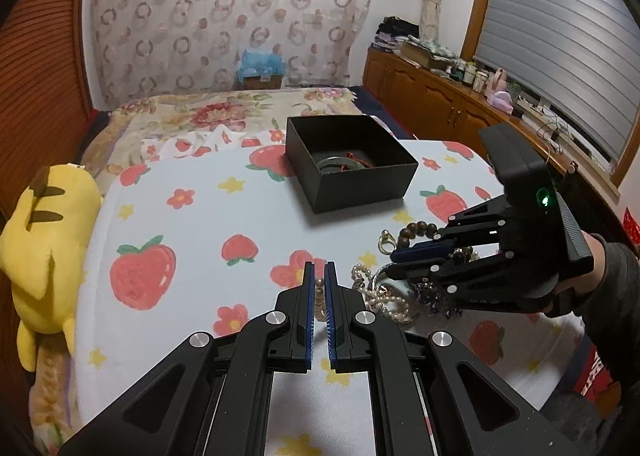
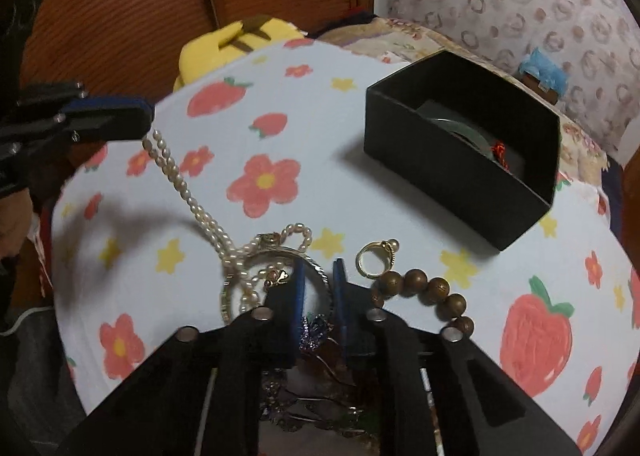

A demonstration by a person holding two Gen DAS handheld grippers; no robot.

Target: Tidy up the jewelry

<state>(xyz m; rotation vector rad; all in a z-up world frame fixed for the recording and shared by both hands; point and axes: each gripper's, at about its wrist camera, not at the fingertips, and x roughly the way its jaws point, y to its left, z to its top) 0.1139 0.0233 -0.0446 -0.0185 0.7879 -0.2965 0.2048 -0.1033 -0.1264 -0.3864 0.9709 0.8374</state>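
Observation:
My left gripper [image 1: 319, 270] is shut on a pearl necklace [image 2: 188, 192]; the strand [image 1: 319, 296] runs taut from its fingers [image 2: 116, 116] down to a jewelry pile [image 1: 396, 296]. The pile holds a silver bangle [image 2: 320, 272], a gold ring [image 2: 372, 256] and a brown wooden bead bracelet [image 2: 424, 288]. My right gripper [image 2: 319, 266] hovers low over the pile, jaws a little apart, with the bangle between them; it also shows in the left wrist view [image 1: 390, 264]. An open black box [image 1: 352, 164] holds a green bangle [image 2: 460, 128] and a red cord.
The jewelry lies on a white strawberry-and-flower cloth [image 1: 192, 224] over a round surface on a bed. A yellow plush toy [image 1: 44, 256] lies at the left edge. A wooden cabinet [image 1: 432, 96] with bottles stands at the right by the window.

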